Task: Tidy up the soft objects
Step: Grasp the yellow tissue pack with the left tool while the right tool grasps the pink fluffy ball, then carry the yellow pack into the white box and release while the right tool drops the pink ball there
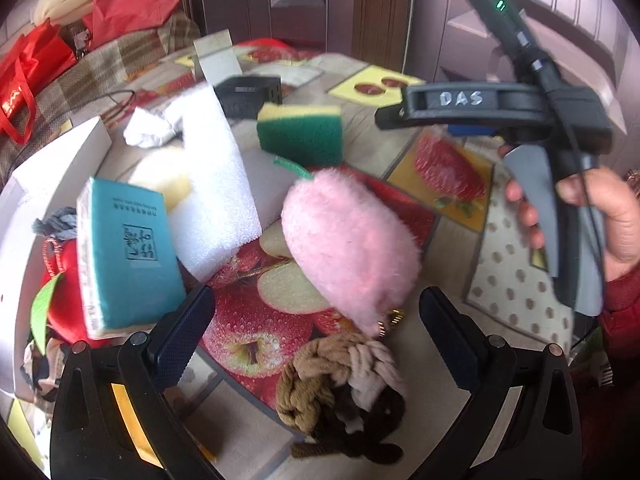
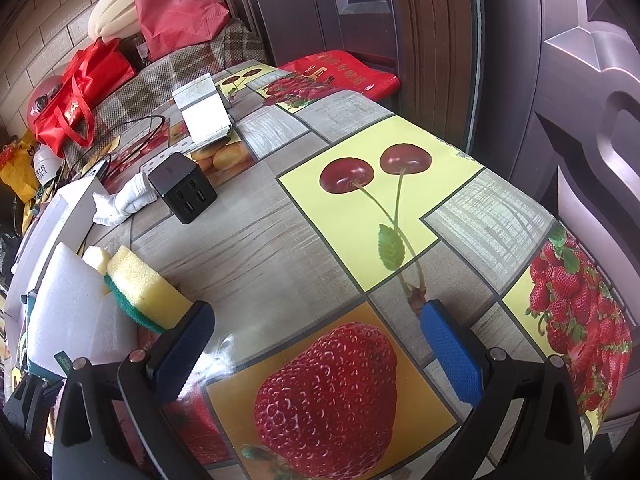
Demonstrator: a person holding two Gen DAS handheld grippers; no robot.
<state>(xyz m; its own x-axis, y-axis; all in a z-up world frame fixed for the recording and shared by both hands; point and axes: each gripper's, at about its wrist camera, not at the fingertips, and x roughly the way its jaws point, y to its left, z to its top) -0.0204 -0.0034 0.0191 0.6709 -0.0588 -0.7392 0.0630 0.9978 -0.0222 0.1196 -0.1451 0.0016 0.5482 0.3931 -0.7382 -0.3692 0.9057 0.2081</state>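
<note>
Left wrist view: pink plush toy beside foam block, sponge behind.

Worktop: wide bare stretch from the charger to the right edge, passable. Left side crowded: foam block, tissue pack, sponge, pink plush and yarn bundle lie close together. Right gripper hangs over the worktop's right part.
</note>
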